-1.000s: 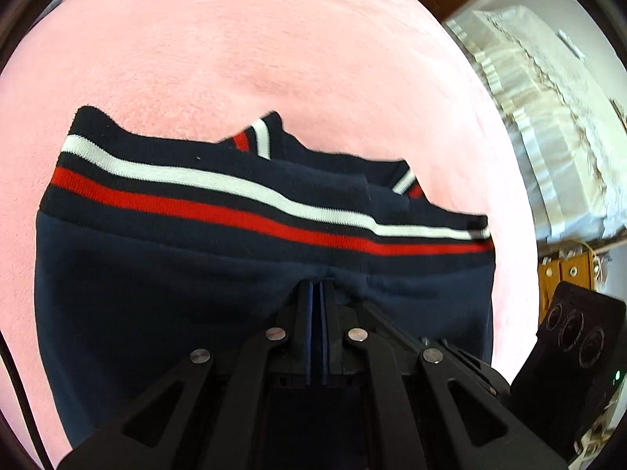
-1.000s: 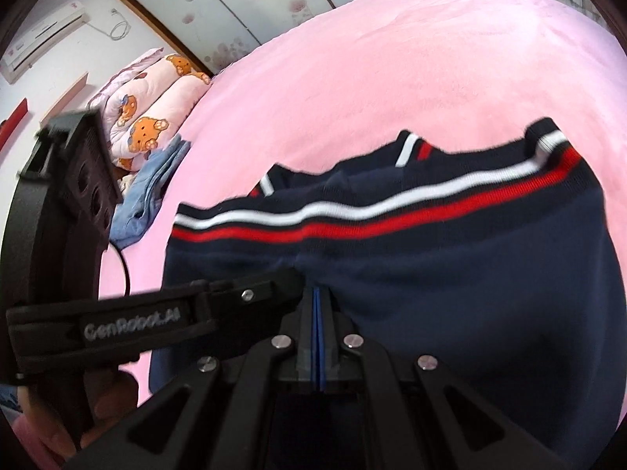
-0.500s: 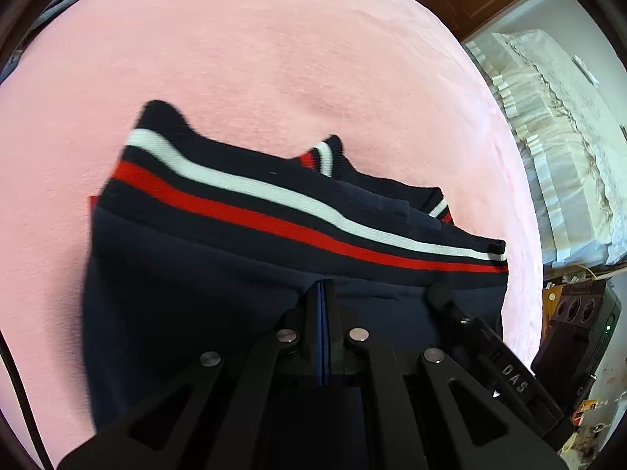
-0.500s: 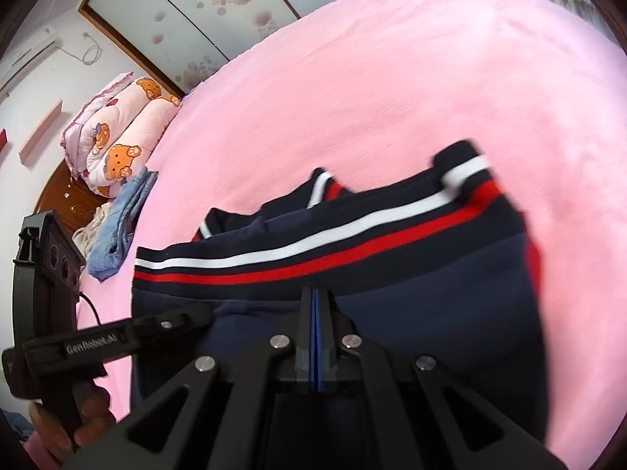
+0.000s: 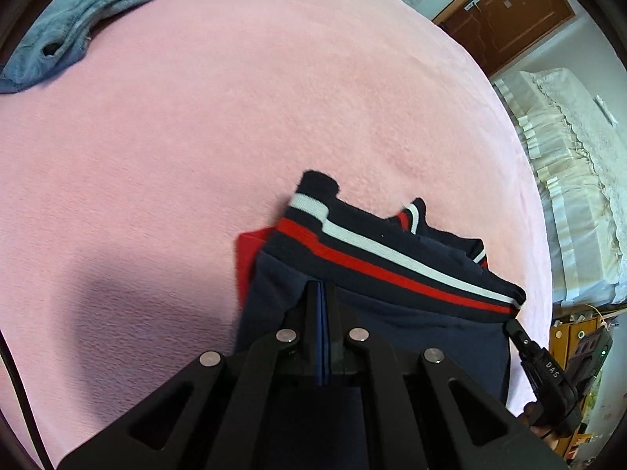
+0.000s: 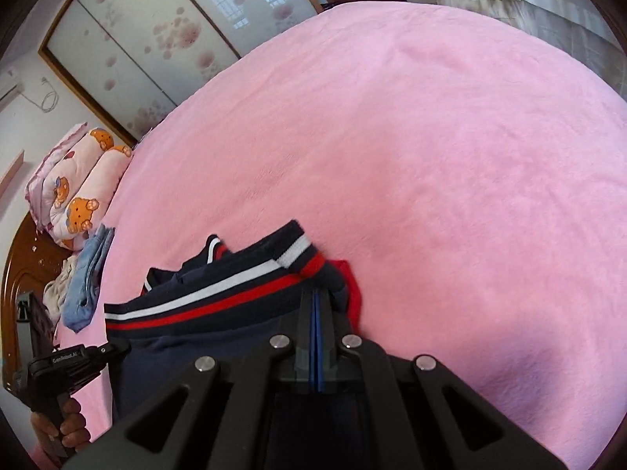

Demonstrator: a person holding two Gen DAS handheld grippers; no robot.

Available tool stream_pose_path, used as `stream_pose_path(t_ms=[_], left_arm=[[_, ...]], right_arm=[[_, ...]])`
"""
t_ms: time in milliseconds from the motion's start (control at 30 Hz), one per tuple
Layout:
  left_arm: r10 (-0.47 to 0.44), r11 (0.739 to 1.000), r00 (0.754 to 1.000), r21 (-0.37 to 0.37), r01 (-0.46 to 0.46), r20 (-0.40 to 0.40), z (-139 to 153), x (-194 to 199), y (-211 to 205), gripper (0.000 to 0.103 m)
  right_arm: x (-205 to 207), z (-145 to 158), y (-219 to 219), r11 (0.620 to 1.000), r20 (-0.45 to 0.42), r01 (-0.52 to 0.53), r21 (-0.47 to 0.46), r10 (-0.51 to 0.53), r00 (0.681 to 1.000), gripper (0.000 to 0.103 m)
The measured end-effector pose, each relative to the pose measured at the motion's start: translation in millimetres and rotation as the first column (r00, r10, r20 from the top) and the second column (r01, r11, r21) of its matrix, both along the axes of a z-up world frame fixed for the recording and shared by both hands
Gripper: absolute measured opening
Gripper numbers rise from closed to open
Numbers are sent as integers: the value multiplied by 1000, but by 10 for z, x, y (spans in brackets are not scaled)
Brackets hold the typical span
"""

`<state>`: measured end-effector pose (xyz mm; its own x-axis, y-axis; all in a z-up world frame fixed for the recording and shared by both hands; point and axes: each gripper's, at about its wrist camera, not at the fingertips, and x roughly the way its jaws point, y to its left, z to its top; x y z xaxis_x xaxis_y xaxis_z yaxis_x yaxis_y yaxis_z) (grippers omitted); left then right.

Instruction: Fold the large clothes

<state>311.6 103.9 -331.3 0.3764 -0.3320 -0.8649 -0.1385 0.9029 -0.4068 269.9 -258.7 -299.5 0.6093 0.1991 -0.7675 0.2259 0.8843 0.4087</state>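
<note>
In the left wrist view, the left tongs (image 5: 321,293) are pressed together on the navy garment (image 5: 392,274), pinching its cloth just below the ribbed band with the red and white stripes. The band runs as the long axis from the near left corner away toward the lower right, where the right tongs' black body (image 5: 548,368) shows at the far end of the same edge. So the garment hangs ahead of and below these tongs, over the pink bed (image 5: 235,117), with a red layer peeking out at its left edge. A folded pile of blue jeans (image 5: 78,11) lies well apart at the top left. In the right wrist view, the right tongs (image 6: 316,297) are likewise shut on the navy cloth, right beside the striped corner, and the band stretches leftward to the left tongs' handle (image 6: 70,360), gripped by a hand (image 6: 58,427). Each hand holds one end of the band, so neither is nearer; I judge the coming move depends on keeping that edge taut and level between them while it is laid over open bed ahead.
</note>
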Motion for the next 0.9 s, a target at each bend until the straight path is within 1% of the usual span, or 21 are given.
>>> stream_pose_path(t_ms=[133, 233, 300, 367, 467, 600, 700, 767, 833, 900], left_arm=[[21, 1000, 1000, -22, -21, -6, -35, -2, 44, 1], [35, 999, 999, -32, -35, -7, -41, -22, 15, 1], [40, 999, 999, -30, -40, -12, 1, -38, 17, 1], [38, 999, 999, -24, -38, -11, 63, -65, -16, 1], [33, 999, 999, -23, -33, -17, 124, -139, -97, 1], [42, 998, 998, -54, -44, -38, 183, -304, -108, 1], [46, 997, 997, -51, -49, -59, 191, -425, -102, 1], [62, 995, 995, -79, -68, -75, 175, -522, -68, 1], [78, 990, 993, -107, -87, -91, 155, -623, -21, 1], [89, 988, 991, -119, -101, -101, 131, -704, 24, 1]], right_arm=[[34, 5, 26, 1000, -10, -2, -31, 2, 1000, 0], [45, 10, 22, 1000, -18, 27, -15, -28, 999, 0], [34, 72, 44, 999, -25, 53, -4, -53, 998, 0], [19, 195, 147, 999, -13, 45, -8, -45, 999, 0], [14, 370, 414, 1000, -3, -26, -9, 26, 1000, 0], [11, 442, 752, 992, -21, -126, 17, 127, 992, 0], [19, 366, 1002, 981, -56, -192, 28, 194, 979, 0], [20, 280, 1124, 975, -91, -218, 43, 221, 971, 0], [15, 200, 1185, 972, -119, -228, 62, 234, 965, 0], [6, 108, 1230, 972, -153, -223, 70, 231, 961, 0]])
